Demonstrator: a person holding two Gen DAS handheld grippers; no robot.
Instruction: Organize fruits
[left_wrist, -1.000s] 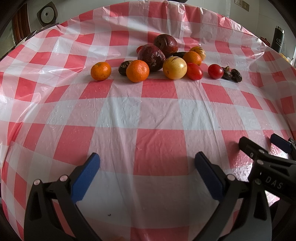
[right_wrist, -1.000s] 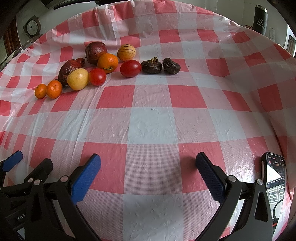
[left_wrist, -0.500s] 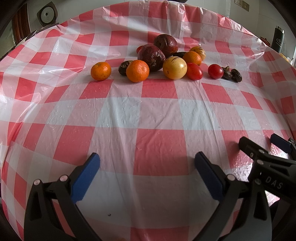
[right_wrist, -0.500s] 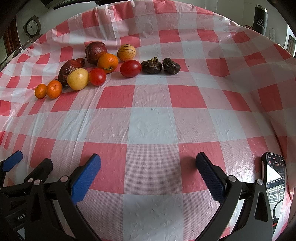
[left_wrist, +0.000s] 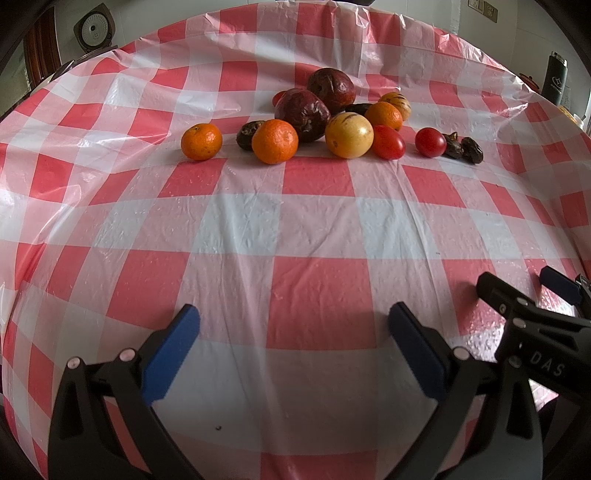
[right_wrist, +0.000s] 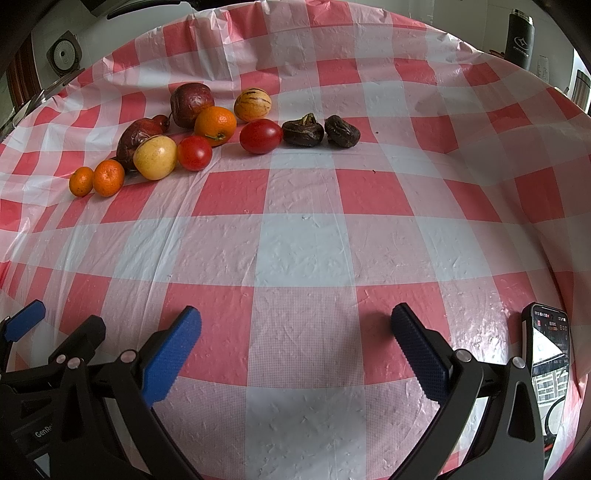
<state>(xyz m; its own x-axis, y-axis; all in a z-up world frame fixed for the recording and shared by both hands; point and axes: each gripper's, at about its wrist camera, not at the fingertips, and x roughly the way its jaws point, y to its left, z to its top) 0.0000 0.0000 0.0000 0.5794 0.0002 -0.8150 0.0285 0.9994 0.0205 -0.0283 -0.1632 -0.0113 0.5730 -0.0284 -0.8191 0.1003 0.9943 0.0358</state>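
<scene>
— So which step is in hand?

— None begun, I'd judge. The left claw (left_wrist: 293, 328) and the right claw (right_wrist: 295, 328) both hover low over the near side of the bench (right_wrist: 303, 251), jaws spread wide, nothing between them. The fruits sit well apart from them, clustered toward the far side: the yellow fruit (left_wrist: 349, 135) touches a wrinkled dark-red fruit (left_wrist: 303, 114), one mandarin (left_wrist: 201, 141) stands a little off to the left, and two shrivelled dark fruits (right_wrist: 319, 132) end the row beside the red tomato (right_wrist: 260, 136).

— And the next move?

— Probably a reach forward to an outlying piece, the lone mandarin for the left, say, closing gently since it would roll.

— Anything changed from a second ago?

— Nothing I can see; claws and fruits are where they were.
</scene>
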